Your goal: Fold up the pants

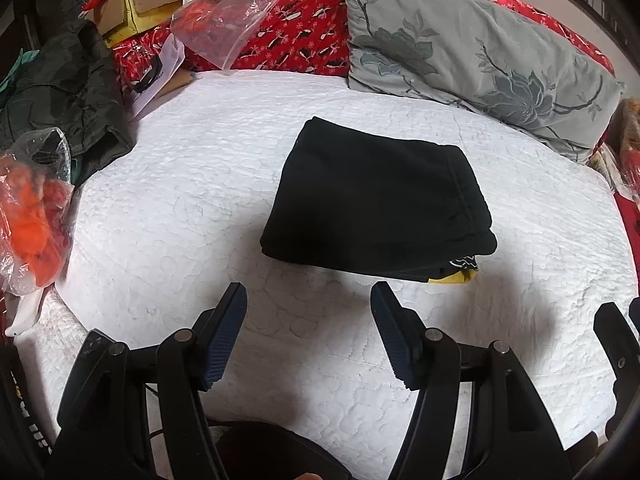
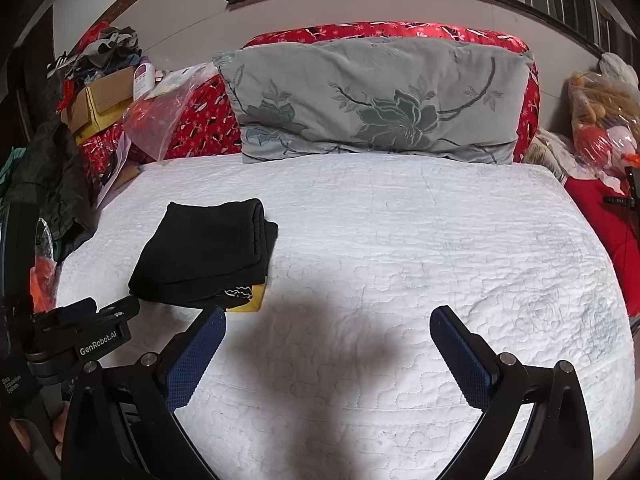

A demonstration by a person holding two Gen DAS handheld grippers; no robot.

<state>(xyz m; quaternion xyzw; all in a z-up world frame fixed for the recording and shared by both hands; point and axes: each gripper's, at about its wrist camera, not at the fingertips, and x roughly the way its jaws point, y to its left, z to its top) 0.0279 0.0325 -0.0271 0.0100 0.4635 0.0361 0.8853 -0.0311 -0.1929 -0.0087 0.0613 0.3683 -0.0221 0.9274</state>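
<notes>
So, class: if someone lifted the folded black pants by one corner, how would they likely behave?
The folded black pants look like soft, thick fabric, so they would probably flop and unfold. Their stacked layers lie loose, so a push on the quilted white cover might shear the stack rather than slide it whole.

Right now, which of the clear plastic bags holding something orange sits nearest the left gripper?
The crumpled bag at the white quilt's left edge, beside the left gripper. The other bag lies far back on the red bedding.

1 folded pants [image 1: 376,196], 1 pillow [image 1: 472,52], 2 claws [image 1: 308,300].
</notes>
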